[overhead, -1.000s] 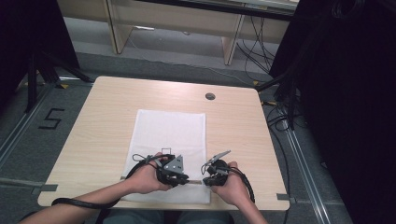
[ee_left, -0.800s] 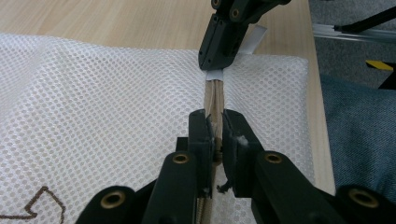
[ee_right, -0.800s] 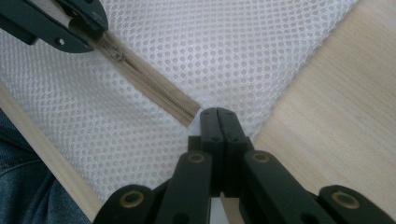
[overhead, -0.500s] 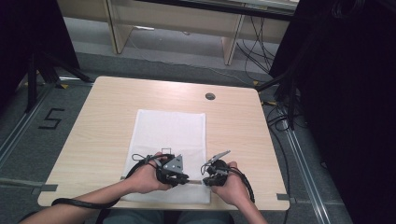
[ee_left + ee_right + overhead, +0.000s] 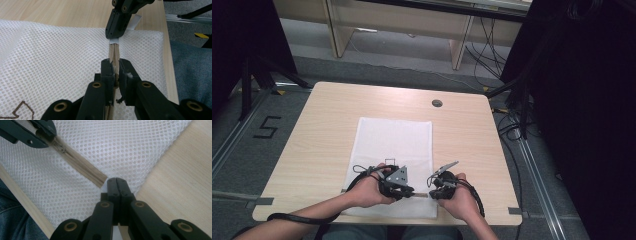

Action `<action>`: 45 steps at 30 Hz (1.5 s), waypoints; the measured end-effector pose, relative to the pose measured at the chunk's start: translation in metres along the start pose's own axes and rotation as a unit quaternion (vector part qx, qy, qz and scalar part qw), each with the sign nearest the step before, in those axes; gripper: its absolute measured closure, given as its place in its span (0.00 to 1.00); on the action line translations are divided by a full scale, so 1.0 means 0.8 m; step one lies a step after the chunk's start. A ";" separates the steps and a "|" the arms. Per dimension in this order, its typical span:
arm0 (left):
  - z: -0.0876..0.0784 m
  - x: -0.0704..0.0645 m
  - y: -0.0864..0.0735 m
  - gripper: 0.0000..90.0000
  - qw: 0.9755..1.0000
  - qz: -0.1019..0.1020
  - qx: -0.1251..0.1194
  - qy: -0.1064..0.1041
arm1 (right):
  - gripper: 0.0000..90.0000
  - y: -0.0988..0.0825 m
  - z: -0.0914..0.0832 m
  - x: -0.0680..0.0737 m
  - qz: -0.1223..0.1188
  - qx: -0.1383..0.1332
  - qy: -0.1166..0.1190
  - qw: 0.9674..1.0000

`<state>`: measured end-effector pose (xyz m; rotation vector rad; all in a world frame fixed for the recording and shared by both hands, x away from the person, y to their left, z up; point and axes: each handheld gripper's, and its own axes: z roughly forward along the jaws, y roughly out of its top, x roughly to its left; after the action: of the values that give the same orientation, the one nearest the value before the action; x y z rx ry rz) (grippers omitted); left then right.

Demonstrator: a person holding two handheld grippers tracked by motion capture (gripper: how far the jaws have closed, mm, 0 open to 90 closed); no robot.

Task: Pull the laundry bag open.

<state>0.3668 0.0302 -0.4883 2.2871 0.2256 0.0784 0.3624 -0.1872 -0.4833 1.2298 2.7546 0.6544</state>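
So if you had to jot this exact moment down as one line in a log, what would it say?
left gripper: shut on zipper pull | right gripper: shut on zipper end | mesh bag: flat on table | hands: motionless

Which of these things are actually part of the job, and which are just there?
In use:
- white mesh bag
- its beige zipper
- left gripper, shut on the zipper
- right gripper, shut at the zipper's end

Just there:
- table
- round grommet

The light wooden surface [image 5: 322, 130] carries a white mesh bag [image 5: 394, 145], lying flat at its near middle. A small dark round cap [image 5: 437, 103] sits far right.
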 end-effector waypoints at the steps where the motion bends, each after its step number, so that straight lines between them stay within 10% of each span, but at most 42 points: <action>1: 0.000 0.000 0.000 0.91 1.000 -0.001 -0.001 0.000 | 1.00 0.000 0.000 0.000 0.000 0.000 0.000 1.000; 45: -0.017 0.002 -0.011 0.91 1.000 -0.012 -0.002 0.000 | 1.00 0.001 0.000 0.000 -0.002 0.003 -0.001 1.000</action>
<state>0.3656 0.0461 -0.4859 2.2806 0.2524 0.0668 0.3633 -0.1865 -0.4831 1.2235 2.7580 0.6448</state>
